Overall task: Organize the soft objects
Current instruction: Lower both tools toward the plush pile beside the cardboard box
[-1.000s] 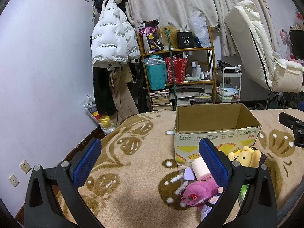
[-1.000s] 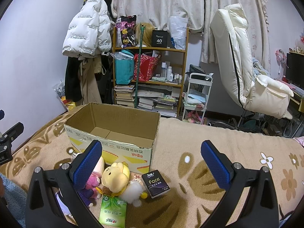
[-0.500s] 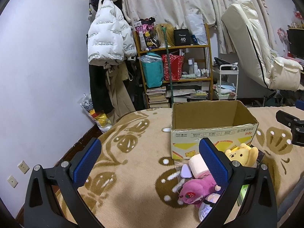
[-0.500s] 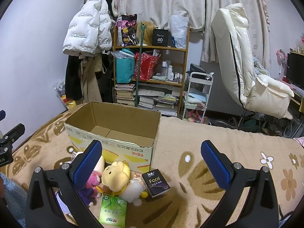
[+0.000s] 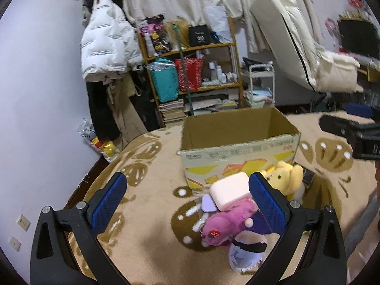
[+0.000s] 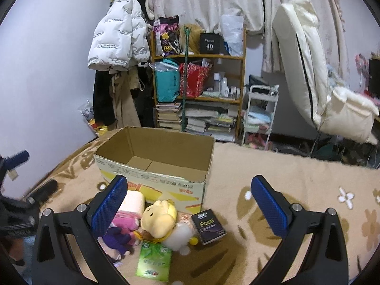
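Note:
An open, empty cardboard box [image 5: 237,140] [image 6: 154,159] stands on the beige bed cover. In front of it lies a pile: a yellow bear plush [image 5: 285,178] [image 6: 159,218], a pink plush [image 5: 228,220] [image 6: 125,220], a pale pink soft block [image 5: 229,191] [image 6: 131,200], a lavender item [image 5: 247,254], a white fluffy toy [image 6: 179,236], a green tissue pack [image 6: 154,261] and a black tissue pack [image 6: 209,228]. My left gripper [image 5: 187,204] is open and empty, left of the pile. My right gripper [image 6: 190,206] is open and empty above the pile.
A shelf [image 6: 199,83] with bags and books, a white jacket [image 6: 116,35], a white cart [image 6: 260,111] and a cream recliner [image 6: 320,83] stand behind the bed. The bed's left edge [image 5: 95,166] drops to the floor.
Both grippers have moved forward and down toward the box and the pile. The left view has tilted. Both stay open and empty.

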Action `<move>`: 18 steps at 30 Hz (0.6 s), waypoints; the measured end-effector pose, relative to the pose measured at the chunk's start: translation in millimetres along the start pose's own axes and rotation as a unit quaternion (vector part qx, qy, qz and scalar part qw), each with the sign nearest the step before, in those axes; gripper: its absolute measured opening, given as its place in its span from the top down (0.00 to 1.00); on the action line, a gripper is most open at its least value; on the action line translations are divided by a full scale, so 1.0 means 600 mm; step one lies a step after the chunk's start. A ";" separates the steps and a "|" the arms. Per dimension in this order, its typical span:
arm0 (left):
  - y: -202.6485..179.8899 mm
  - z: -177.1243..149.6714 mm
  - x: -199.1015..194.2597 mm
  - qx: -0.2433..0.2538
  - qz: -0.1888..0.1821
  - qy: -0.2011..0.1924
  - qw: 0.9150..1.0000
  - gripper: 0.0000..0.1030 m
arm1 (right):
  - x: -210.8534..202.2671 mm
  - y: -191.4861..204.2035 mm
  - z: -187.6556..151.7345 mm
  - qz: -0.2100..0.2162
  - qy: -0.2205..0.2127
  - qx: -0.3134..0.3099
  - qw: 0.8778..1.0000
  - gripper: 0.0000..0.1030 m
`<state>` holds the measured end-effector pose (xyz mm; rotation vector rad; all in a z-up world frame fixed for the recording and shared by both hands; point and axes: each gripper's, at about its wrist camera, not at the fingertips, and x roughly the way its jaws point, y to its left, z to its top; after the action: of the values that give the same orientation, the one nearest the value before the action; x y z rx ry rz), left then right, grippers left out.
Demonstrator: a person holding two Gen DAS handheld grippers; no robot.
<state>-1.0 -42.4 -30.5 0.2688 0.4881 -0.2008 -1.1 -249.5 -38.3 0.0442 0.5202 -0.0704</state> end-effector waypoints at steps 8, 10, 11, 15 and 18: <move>-0.061 -0.011 0.032 0.049 -0.038 0.033 0.998 0.01 | 0.030 -0.006 -0.004 0.031 0.056 0.021 0.998 0.00; -0.076 -0.017 0.038 0.062 -0.044 0.038 0.996 0.01 | 0.039 -0.004 -0.006 0.038 0.068 0.018 0.997 0.00; -0.082 -0.019 0.040 0.066 -0.047 0.041 0.996 0.01 | 0.043 -0.001 -0.008 0.044 0.074 0.017 0.996 0.00; -0.093 -0.025 0.055 0.070 -0.060 0.062 0.994 0.01 | 0.061 0.015 -0.010 0.064 0.103 -0.001 0.993 0.00; -0.096 -0.029 0.068 0.066 -0.068 0.081 0.992 0.01 | 0.080 0.023 -0.019 0.074 0.132 -0.011 0.988 0.05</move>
<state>12.2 -96.9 -76.7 0.3834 0.6557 -0.3477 35.5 -237.9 -71.9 0.0706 0.7817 0.0874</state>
